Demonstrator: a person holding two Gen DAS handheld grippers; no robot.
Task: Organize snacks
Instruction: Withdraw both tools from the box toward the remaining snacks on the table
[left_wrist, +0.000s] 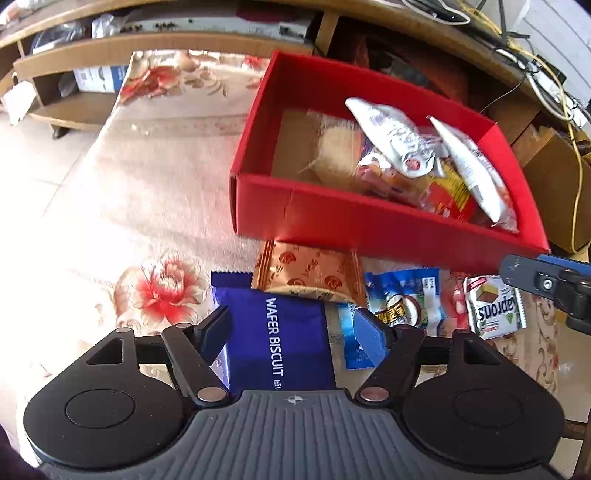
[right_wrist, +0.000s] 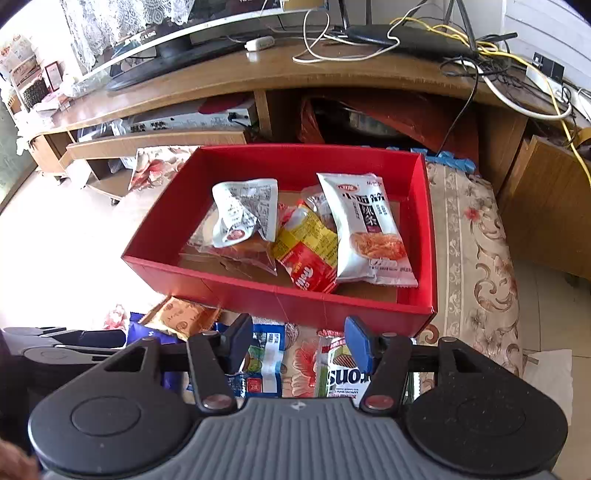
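Note:
A red box (left_wrist: 332, 218) (right_wrist: 280, 299) holds several snack packets, among them a large white one (right_wrist: 364, 229) and a red and yellow one (right_wrist: 308, 254). In front of it on the floral cloth lie a blue wafer biscuit packet (left_wrist: 277, 339), a gold packet (left_wrist: 308, 271) (right_wrist: 181, 317), a light blue packet (left_wrist: 402, 302) (right_wrist: 264, 354) and a white and green packet (left_wrist: 495, 306) (right_wrist: 341, 373). My left gripper (left_wrist: 291, 332) is open, its fingers either side of the wafer biscuit packet. My right gripper (right_wrist: 299, 343) is open and empty above the light blue and white-green packets.
A wooden TV stand (right_wrist: 332, 74) with cables (right_wrist: 517, 81) and shelves stands right behind the box. The floral cloth (left_wrist: 155, 177) extends left of the box, and tiled floor (left_wrist: 33, 173) lies beyond it. The right gripper's finger (left_wrist: 535, 275) shows at the left view's right edge.

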